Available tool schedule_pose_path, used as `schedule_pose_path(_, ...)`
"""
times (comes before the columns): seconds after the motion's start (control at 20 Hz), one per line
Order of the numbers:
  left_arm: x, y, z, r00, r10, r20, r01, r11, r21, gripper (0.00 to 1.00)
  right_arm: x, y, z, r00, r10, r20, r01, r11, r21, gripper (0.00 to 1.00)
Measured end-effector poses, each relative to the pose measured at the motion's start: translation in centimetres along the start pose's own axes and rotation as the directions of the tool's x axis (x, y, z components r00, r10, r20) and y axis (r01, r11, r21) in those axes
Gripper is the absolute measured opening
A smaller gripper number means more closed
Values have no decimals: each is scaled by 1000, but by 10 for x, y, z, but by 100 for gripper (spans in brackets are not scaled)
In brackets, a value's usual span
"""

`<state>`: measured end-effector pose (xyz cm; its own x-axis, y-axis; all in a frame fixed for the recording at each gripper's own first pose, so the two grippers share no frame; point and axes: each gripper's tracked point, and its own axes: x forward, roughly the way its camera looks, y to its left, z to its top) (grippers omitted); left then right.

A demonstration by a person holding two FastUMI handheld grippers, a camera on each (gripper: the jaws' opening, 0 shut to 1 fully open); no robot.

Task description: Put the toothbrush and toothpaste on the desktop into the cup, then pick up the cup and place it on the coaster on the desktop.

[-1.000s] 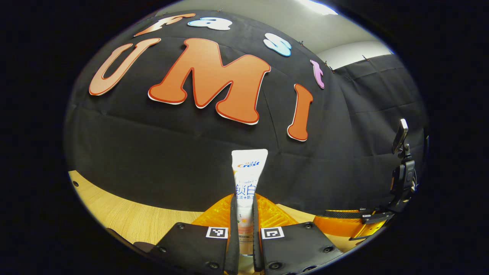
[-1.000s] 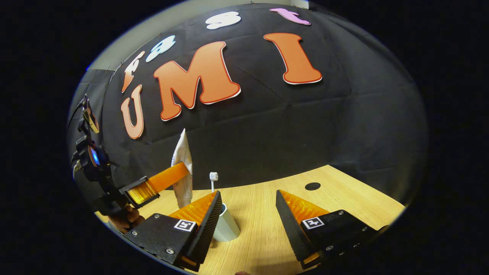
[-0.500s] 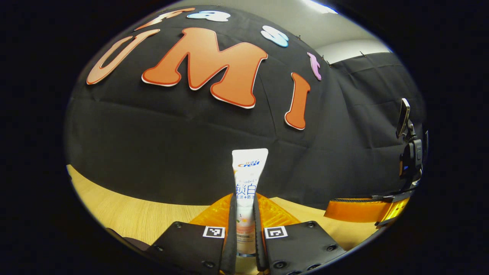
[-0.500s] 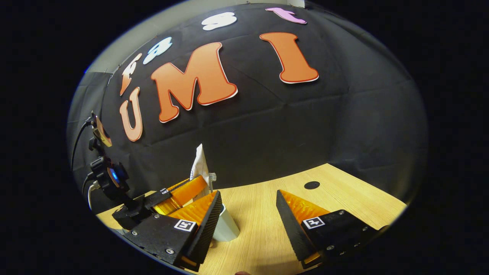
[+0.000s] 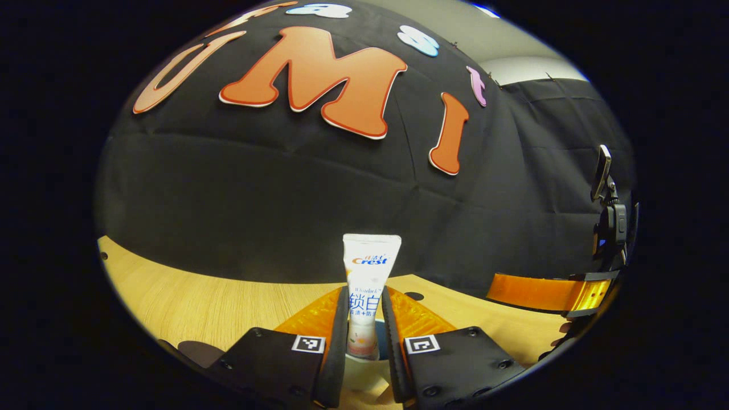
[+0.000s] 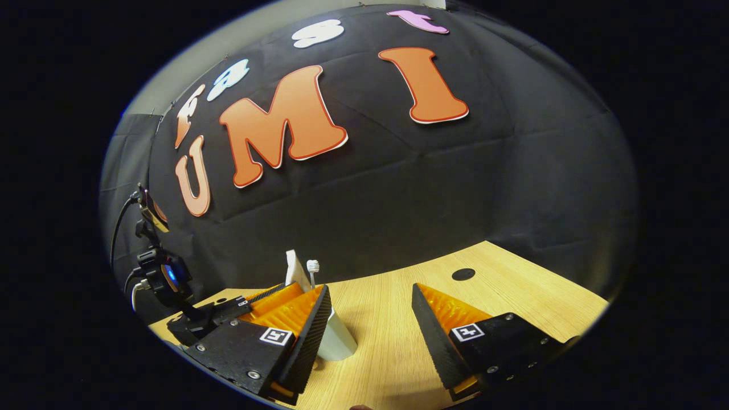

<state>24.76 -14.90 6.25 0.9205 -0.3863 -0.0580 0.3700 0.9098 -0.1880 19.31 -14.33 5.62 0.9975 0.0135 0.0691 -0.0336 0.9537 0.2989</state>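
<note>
Left gripper view first: the toothpaste (image 5: 370, 285) is clamped upright between both fingers of the left hand-held gripper (image 5: 364, 336), crimped end up, cap end down. The tube's lower end is seen dipping just inside the rim of the white cup (image 5: 364, 373), which sits right under and between the fingers. The wooden desk (image 5: 188, 296) is spread out behind, with a small dark hole (image 5: 414, 296) in its surface just right of the tube. Off at the right edge, the right hand-held gripper (image 5: 547, 291) is seen side-on, well apart from the tube. A dark round shape at the lower left could be the coaster, but that can't be told for sure.

Right gripper view: the right hand-held gripper (image 6: 367, 310) is held with its fingers wide apart and nothing between them. The cup (image 6: 337, 339) is seen on the desk (image 6: 512, 285), partly hidden behind the view's left finger rather than in the gap. The toothbrush (image 6: 312, 267) is stood in the cup, bristle head up, and the toothpaste (image 6: 296, 270) is right beside it, gripped by the left hand-held gripper (image 6: 267, 296) coming in from the left. A dark hole (image 6: 463, 274) is seen farther back on the desk.
</note>
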Motion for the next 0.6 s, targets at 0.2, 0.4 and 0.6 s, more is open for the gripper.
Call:
schedule_pose_path(0.2,-16,10,11,1000,1,0,-1,1000,-25,35,-1,1,3,1000,3,3,-3,1000,25,86)
schedule_pose_path(0.4,-40,15,18,999,6,-31,-8,999,-41,54,-3,2,5,1000,2,4,-3,1000,30,86)
schedule_pose_path(0.6,-70,21,33,999,41,-25,-40,999,30,96,0,4,4,1000,-13,-25,14,999,44,86)
